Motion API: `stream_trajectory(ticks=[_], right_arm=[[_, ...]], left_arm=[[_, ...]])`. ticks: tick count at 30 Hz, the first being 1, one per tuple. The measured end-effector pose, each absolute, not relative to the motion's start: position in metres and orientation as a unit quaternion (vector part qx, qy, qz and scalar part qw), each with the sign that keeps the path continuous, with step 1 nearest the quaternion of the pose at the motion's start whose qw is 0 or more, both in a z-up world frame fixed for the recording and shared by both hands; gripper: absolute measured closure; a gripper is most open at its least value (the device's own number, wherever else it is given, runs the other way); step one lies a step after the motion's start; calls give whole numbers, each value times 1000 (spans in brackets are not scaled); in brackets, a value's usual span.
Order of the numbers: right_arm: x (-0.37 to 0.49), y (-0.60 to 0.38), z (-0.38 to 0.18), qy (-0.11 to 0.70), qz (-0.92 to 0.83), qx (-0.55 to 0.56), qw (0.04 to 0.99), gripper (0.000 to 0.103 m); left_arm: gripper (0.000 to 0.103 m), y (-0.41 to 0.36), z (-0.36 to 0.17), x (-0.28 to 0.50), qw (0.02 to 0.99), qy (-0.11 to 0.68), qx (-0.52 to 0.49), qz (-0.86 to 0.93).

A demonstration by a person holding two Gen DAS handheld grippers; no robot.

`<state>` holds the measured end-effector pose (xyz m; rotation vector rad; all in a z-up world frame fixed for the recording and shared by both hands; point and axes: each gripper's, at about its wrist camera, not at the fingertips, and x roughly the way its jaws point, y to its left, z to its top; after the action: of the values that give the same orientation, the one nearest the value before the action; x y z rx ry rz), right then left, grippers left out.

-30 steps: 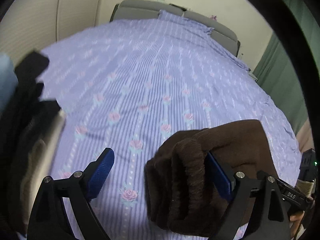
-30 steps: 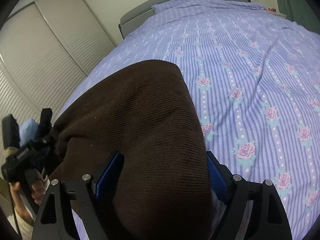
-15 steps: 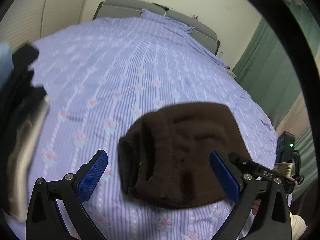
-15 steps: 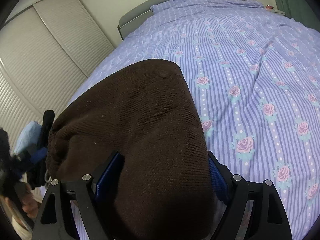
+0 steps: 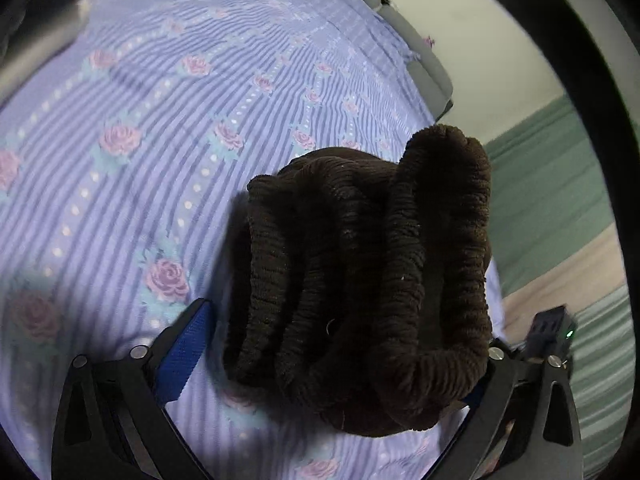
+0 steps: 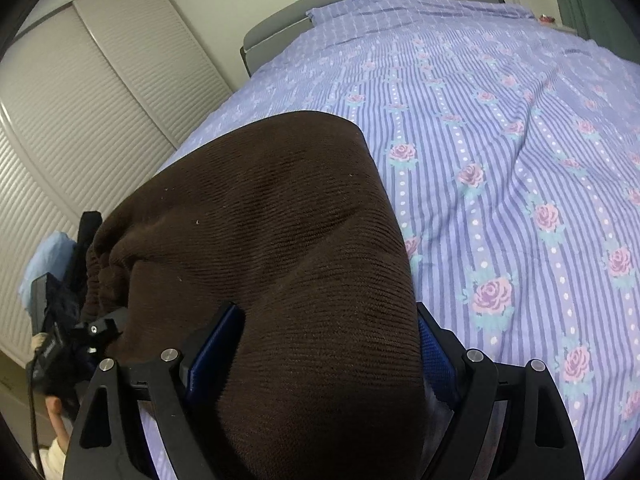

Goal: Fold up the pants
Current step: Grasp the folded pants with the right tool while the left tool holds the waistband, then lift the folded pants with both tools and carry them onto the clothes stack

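Observation:
The brown knit pants [image 6: 260, 220] lie folded in a thick bundle on the purple flowered bedspread [image 6: 520, 140]. In the left wrist view their stacked folded edges [image 5: 360, 264] sit between the fingers of my left gripper [image 5: 328, 356], jaws wide; only the left blue pad [image 5: 184, 356] shows, clear of the cloth, and the right one is hidden behind it. My right gripper [image 6: 320, 356] has its jaws wide around the near end of the bundle, the blue pads [image 6: 216, 344] against its sides. The left gripper [image 6: 72, 320] shows at the bundle's far left end.
A grey headboard [image 6: 304, 12] and pillows stand at the far end of the bed. White louvred closet doors [image 6: 80, 100] are on the left. A dark and light-blue pile of clothes [image 6: 52, 252] lies at the bed's left edge. Green curtains [image 5: 560, 184] hang on the right.
My left gripper has swung right and moved in close around the folded edges of the pants. The right gripper and the bundle have stayed about where they were.

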<state>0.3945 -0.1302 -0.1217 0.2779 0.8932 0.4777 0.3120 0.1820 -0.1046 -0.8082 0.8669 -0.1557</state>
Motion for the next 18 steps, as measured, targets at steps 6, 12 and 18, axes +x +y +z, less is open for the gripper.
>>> stream_trajectory(ticks=[6, 12, 18], right_arm=[[402, -132, -130, 432, 238, 152, 857, 19], [389, -121, -112, 416, 239, 129, 868, 40], [350, -123, -67, 369, 258, 115, 886, 58]], left_arm=[[26, 177, -109, 306, 817, 390, -418, -71], [46, 182, -102, 290, 810, 385, -438, -61], [53, 166, -64, 266, 851, 371, -367, -62]])
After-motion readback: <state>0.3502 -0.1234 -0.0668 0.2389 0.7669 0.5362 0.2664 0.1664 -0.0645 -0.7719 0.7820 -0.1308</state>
